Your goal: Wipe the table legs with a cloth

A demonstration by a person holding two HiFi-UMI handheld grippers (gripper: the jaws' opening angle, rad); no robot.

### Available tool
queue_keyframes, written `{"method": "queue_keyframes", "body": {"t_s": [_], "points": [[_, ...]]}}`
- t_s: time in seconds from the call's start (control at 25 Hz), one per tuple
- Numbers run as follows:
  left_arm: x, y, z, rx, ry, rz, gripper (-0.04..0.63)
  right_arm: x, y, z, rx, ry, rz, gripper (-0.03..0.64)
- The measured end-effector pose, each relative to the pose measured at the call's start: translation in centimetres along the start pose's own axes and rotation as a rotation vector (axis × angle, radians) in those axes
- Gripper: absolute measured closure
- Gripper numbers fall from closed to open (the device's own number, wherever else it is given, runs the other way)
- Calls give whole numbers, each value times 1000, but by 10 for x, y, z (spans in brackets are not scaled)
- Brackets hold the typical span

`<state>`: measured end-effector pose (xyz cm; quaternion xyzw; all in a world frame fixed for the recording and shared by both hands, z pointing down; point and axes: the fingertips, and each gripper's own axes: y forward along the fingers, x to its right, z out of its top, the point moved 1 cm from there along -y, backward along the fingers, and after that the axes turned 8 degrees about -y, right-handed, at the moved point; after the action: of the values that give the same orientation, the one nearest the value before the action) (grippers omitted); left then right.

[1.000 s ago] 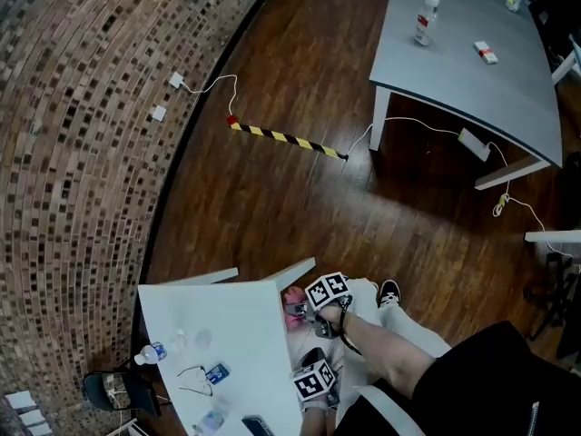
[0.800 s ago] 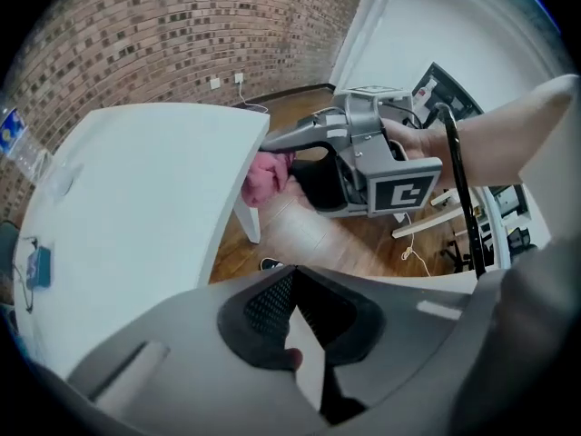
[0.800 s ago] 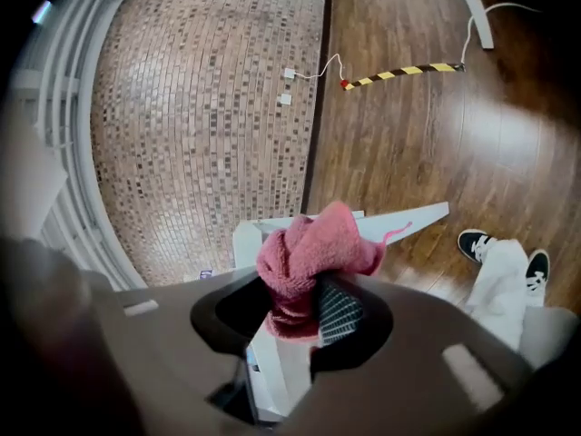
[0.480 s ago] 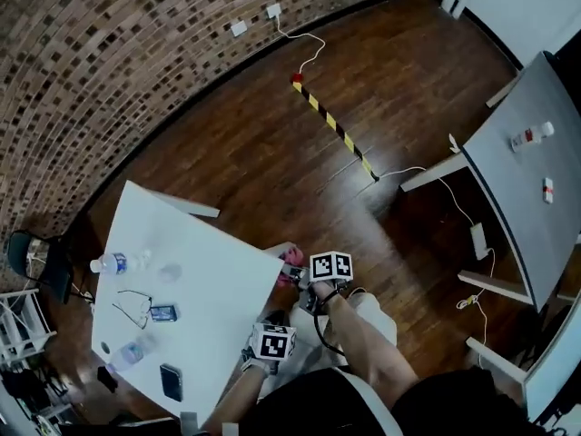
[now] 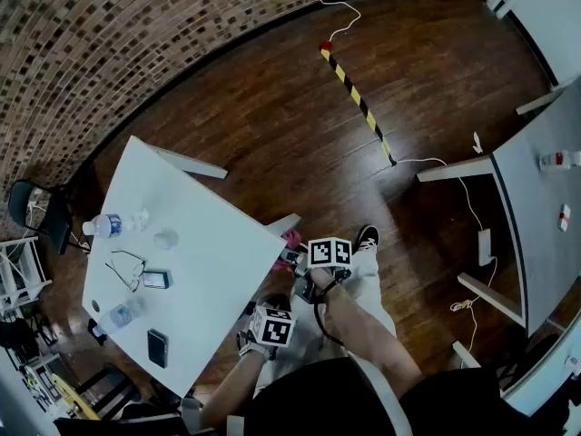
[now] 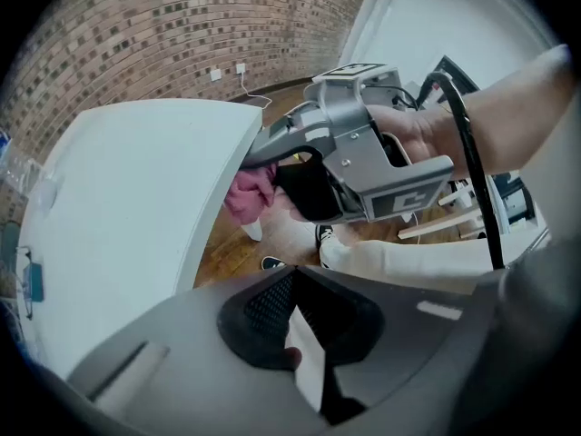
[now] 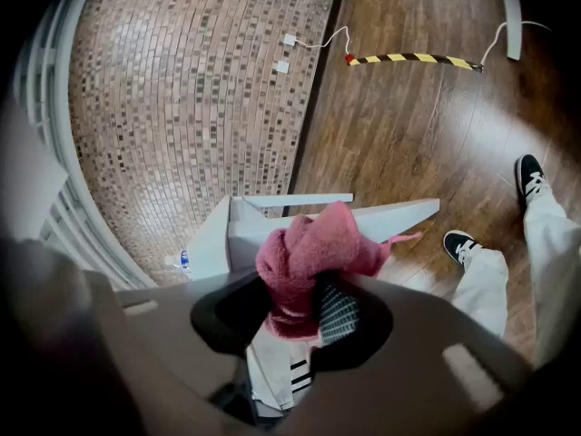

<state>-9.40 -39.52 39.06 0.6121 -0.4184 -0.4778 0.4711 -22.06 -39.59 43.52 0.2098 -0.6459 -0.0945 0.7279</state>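
Observation:
A white table [image 5: 195, 271] fills the left of the head view, with its near corner leg [image 5: 283, 224] slanting out toward me. My right gripper [image 5: 300, 258] is shut on a bunched pink cloth [image 5: 292, 240] that sits at that leg just under the table corner. In the right gripper view the cloth [image 7: 307, 254] bulges from between the jaws in front of the leg [image 7: 399, 214]. My left gripper [image 6: 290, 334] is shut with nothing in it, pointing steeply down beside the table edge. Its marker cube [image 5: 272, 325] shows below the right gripper.
On the table lie a water bottle [image 5: 107, 224], glasses [image 5: 123, 271] and a dark phone [image 5: 157, 348]. The person's shoe [image 5: 367, 237] stands beside the leg. A grey table [image 5: 545, 234], a power strip [image 5: 484, 246], a striped floor strip [image 5: 359, 103] and a chair [image 5: 36, 212] surround.
The head view has swung, so the whole white table now lies to the left. The left gripper has shifted along the table's edge. The right gripper still holds the cloth at the corner leg.

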Motion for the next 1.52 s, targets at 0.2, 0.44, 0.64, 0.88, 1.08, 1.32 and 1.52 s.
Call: {"method": "queue_keyframes", "body": {"t_s": [0.2, 0.44, 0.64, 0.88, 1.08, 1.32, 1.52], "points": [[6, 1, 6, 15, -91, 19, 594, 3, -4, -1, -75, -42, -17, 497], [10, 9, 9, 15, -144, 36, 594, 1, 3, 0, -125, -65, 0, 497], [18, 30, 2, -26, -147, 19, 594, 4, 12, 4, -117, -57, 55, 498], [14, 53, -20, -79, -147, -2, 594, -1, 17, 0, -98, -79, 138, 492], [4, 63, -27, -108, -172, -34, 594, -9, 21, -3, -34, -95, 95, 494], [-2, 83, -28, -87, -102, -9, 594, -10, 20, -3, 13, -94, 108, 494], [-20, 98, -29, -58, -151, 23, 594, 12, 28, 5, 65, -10, 122, 497]]}}
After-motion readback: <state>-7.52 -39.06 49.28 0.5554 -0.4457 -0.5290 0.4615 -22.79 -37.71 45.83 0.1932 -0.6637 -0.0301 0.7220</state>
